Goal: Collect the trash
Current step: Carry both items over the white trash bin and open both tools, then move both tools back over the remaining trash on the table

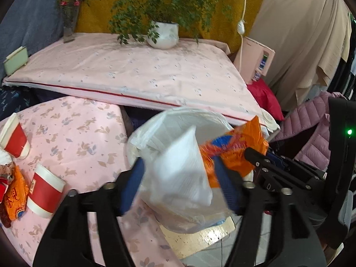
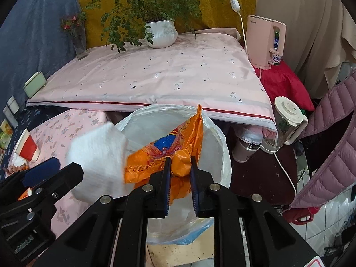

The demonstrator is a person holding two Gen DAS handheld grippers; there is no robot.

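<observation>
I can't see inside the trash bag [image 1: 178, 120]; the blurry white tissue [image 1: 182, 169] and orange wrapper [image 2: 169, 151] cover it.

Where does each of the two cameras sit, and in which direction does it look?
Left wrist: sits on the left gripper, facing the white tissue between its open fingers above the trash bag; the right gripper shows at right.
Right wrist: sits on the right gripper, which pinches an orange wrapper over the bag; the left gripper shows at left.
Both share bag, tissue, wrapper, potted plant and pink table.
</observation>
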